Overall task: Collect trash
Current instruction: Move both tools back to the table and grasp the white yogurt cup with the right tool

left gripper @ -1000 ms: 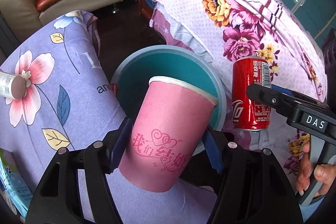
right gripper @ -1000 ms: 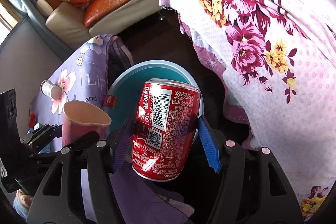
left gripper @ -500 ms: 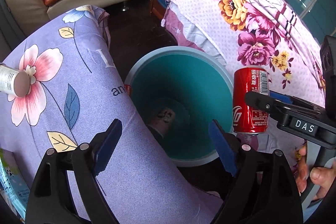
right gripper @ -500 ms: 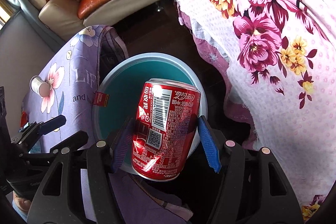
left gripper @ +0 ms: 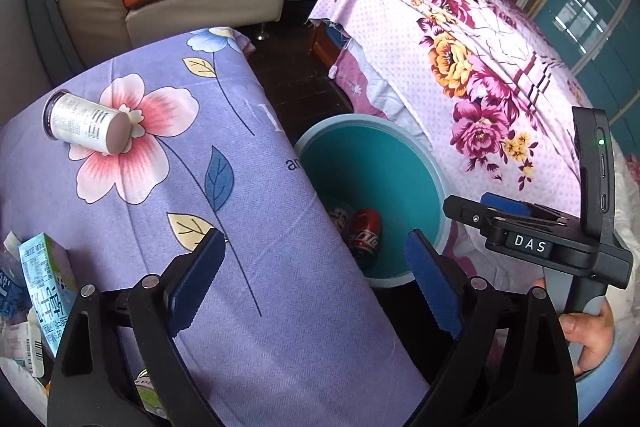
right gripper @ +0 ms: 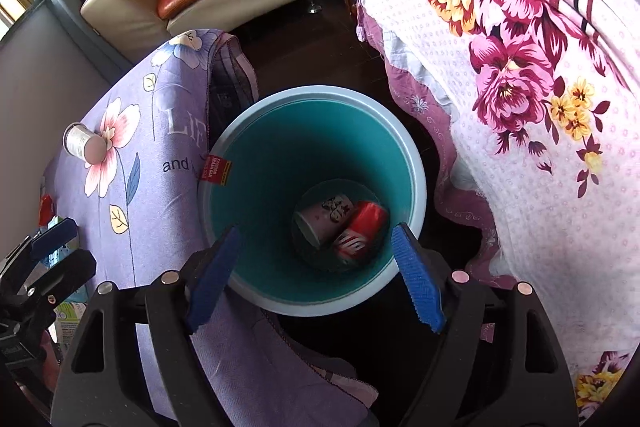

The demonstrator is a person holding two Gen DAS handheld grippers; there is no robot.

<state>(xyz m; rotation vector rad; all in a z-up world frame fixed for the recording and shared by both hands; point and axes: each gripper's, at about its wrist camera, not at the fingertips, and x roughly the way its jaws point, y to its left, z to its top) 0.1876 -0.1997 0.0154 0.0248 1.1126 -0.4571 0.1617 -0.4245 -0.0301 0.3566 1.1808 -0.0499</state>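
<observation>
Both tongs (left gripper: pixel 312 279) (right gripper: pixel 316 275) wide apart — empty

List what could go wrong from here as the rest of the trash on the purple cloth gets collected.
1. The white canister lies on its side on the purple cloth, so it may roll away when nudged.
2. The bin stands against the cloth's hanging edge; snagging the cloth could tip it.
3. Both tongs, left and right, are open and close together, so they may collide.
</observation>
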